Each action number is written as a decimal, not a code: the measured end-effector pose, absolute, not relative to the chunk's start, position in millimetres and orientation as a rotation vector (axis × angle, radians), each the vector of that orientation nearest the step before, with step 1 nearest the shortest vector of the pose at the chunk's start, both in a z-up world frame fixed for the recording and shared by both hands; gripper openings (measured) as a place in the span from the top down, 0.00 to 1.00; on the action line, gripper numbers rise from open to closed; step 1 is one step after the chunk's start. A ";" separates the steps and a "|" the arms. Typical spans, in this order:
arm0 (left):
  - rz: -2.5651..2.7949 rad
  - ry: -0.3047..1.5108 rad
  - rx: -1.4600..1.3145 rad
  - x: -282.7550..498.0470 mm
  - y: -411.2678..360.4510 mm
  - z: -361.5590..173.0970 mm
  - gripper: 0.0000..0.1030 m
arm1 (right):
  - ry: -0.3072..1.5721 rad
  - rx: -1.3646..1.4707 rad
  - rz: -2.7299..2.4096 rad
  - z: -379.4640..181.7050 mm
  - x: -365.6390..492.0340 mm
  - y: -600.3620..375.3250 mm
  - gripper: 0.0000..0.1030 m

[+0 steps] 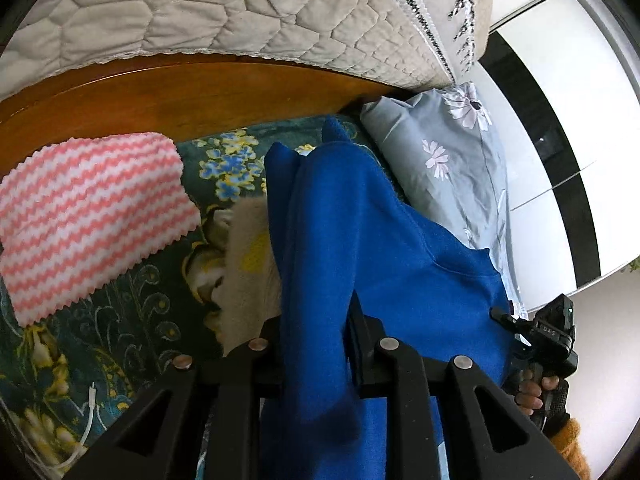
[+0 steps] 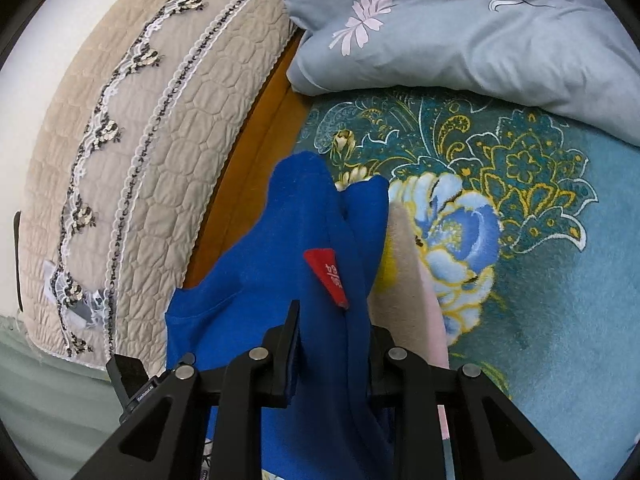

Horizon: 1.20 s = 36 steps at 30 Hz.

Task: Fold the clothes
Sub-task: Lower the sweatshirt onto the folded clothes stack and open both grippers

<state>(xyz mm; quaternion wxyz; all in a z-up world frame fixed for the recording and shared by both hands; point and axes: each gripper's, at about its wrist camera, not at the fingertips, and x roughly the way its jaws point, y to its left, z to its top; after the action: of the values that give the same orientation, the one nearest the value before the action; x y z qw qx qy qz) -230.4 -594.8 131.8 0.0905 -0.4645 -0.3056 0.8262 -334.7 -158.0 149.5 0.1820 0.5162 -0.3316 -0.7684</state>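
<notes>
Blue garment (image 1: 384, 248) bunched between jaws of left gripper (image 1: 316, 340) and right gripper (image 2: 334, 344), both clamped on it, folds running forward over bedspread (image 2: 540, 280)

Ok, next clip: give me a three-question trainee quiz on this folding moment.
1. True or false: both hand-held grippers clamp the blue garment.
2. What colour is the tag on that garment?
3. The pink-and-white striped cloth lies: A) on the floral blanket, B) on the grey pillow, C) in a gripper.

Key: 1 true: left hand-held gripper and right hand-held gripper both grip it. 2 red. 3 A.
</notes>
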 end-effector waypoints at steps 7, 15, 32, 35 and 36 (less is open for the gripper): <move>2.553 -0.780 -1.429 -223.7 -581.5 166.1 0.74 | -0.866 1.443 -2.262 184.2 -324.8 -147.3 0.62; 2.627 -0.786 -1.262 -205.7 -588.1 221.2 0.56 | -0.505 1.303 -2.416 246.3 -295.3 -184.5 0.60; 2.549 -0.654 -1.393 -211.5 -552.5 171.1 0.56 | -0.428 1.456 -2.355 166.2 -298.8 -225.7 0.56; 2.575 -0.638 -1.402 -208.8 -544.6 173.1 0.55 | -0.480 1.462 -2.351 168.8 -294.4 -222.8 0.56; 2.586 -0.637 -1.407 -207.2 -542.1 173.8 0.53 | -0.494 1.458 -2.350 171.6 -291.6 -222.1 0.56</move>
<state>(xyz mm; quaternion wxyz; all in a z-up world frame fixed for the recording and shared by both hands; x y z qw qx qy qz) -207.2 -542.1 173.8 0.0646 -0.4661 -0.2109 0.8568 -291.6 -222.1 171.6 0.1652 0.5118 -0.1736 -0.8250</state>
